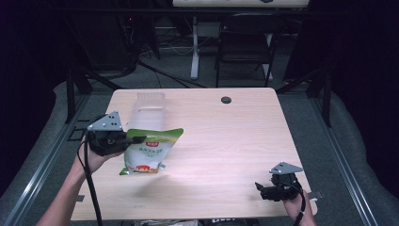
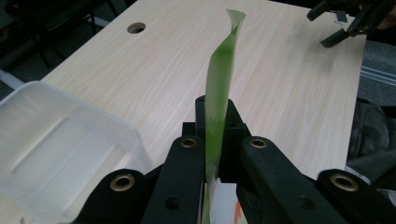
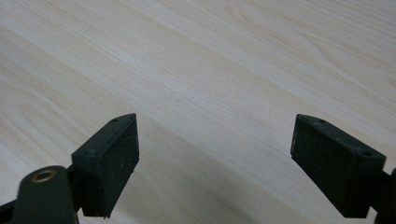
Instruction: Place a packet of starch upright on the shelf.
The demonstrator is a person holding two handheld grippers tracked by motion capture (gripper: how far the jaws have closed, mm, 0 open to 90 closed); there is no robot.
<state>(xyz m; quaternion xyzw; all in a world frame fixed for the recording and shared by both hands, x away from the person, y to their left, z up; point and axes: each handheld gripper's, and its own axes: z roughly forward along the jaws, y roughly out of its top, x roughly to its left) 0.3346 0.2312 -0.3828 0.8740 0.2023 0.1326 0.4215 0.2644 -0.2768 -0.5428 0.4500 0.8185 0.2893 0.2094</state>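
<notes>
One wooden counter [image 1: 221, 136] fills the middle of the high view, and on it are two loose things: one pouch and one clear tub.

The pouch [image 1: 147, 151], green at the top and white below with a red mark, sits at centre left of the high view. The left tongs [image 1: 134, 139] are clamped on its upper left edge, held by a hand [image 1: 94, 157] coming up from the lower left. In the left gripper view the pouch's green edge [image 2: 219, 88] rises as a thin strip pinched between the two black jaws at bottom centre.

The tub [image 1: 148, 110], see-through and rectangular, stands just behind the pouch, toward the upper left of the counter; in the left gripper view it [image 2: 60, 149] lies at lower left.

The right tongs [image 1: 261, 189] hover at the lower right of the high view, well apart from the pouch, jaws spread wide with only bare wood between them in the right gripper view [image 3: 215, 154].

One round hole [image 1: 226, 100] marks the counter near its far edge. One dark chair [image 1: 244, 44] stands on the floor beyond, at upper centre.
</notes>
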